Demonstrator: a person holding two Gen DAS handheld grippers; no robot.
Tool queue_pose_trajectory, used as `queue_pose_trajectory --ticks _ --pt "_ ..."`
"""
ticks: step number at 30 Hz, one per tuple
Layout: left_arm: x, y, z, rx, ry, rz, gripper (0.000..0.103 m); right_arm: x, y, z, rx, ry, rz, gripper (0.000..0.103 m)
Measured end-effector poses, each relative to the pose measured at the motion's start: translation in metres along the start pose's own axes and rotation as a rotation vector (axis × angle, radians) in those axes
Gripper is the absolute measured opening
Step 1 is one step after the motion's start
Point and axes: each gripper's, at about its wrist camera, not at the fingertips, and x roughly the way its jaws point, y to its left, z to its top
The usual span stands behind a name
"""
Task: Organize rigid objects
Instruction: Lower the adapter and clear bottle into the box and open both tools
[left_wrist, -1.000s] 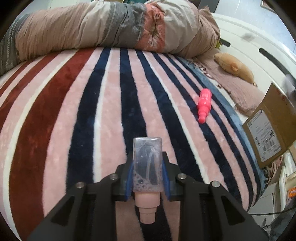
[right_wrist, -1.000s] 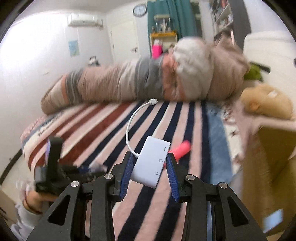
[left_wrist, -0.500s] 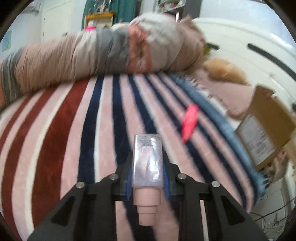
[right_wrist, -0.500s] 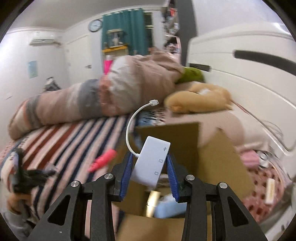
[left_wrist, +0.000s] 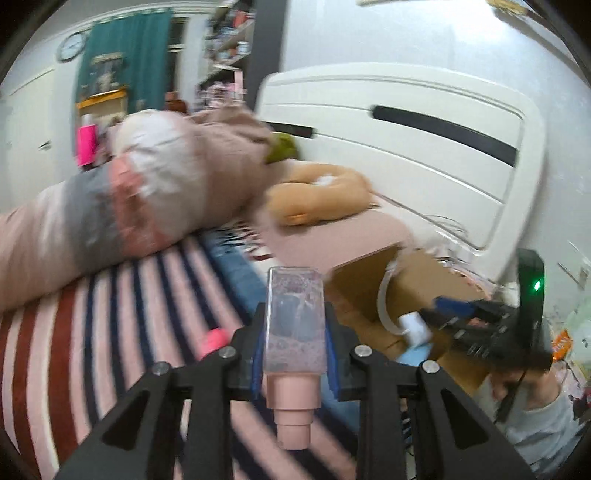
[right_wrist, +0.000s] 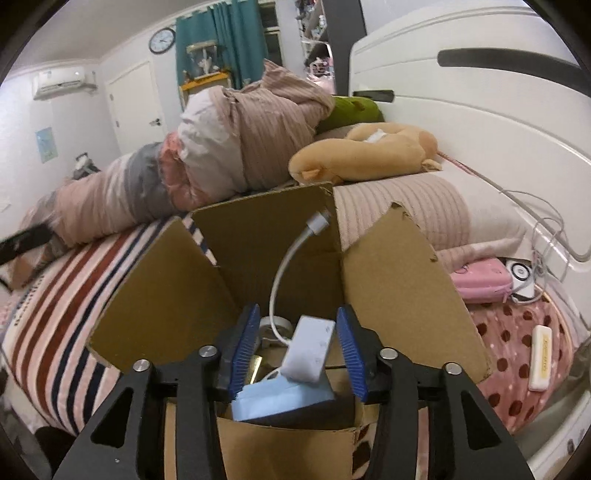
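My left gripper (left_wrist: 294, 354) is shut on a clear squarish bottle (left_wrist: 295, 317) with a beige cap, held above the striped blanket and pointing toward the cardboard box (left_wrist: 373, 291). My right gripper (right_wrist: 295, 345) is open over the open cardboard box (right_wrist: 406, 280). The white USB adapter (right_wrist: 308, 349) with its short white cable lies loose between the jaws, resting on a light blue item (right_wrist: 284, 397) inside the box. In the left wrist view the right gripper (left_wrist: 461, 314) and the adapter (left_wrist: 413, 325) show at the box. A pink bottle (left_wrist: 214, 339) lies on the blanket.
A rolled duvet (right_wrist: 207, 162), a tan plush toy (right_wrist: 362, 155) and a pillow (right_wrist: 406, 206) lie behind the box. A pink case (right_wrist: 480, 280) and a white bar (right_wrist: 541, 350) sit on the dotted cover at right. The white headboard (right_wrist: 480, 92) stands beyond.
My right gripper moved over the box, opened and let go of the adapter, which now rests inside. My left gripper swung right toward the box with the bottle.
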Motion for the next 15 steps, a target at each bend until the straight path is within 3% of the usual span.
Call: queue_pose_trajectory --ticks 7,11,15 --pt "0.07 -0.071 0.029 0.072 0.179 -0.139 0.023 -0.009 0.002 -0.008 -0.037 -0.039 0.079 0.048" --pt "0.103 -0.088 0.025 0.093 0.299 -0.145 0.023 -0.012 0.0 -0.013 -0.04 -0.045 0.089 0.049" --pt "0.125 -0.097 0.017 0.114 0.372 -0.103 0.024 -0.014 -0.005 -0.016 -0.026 -0.043 0.096 0.05"
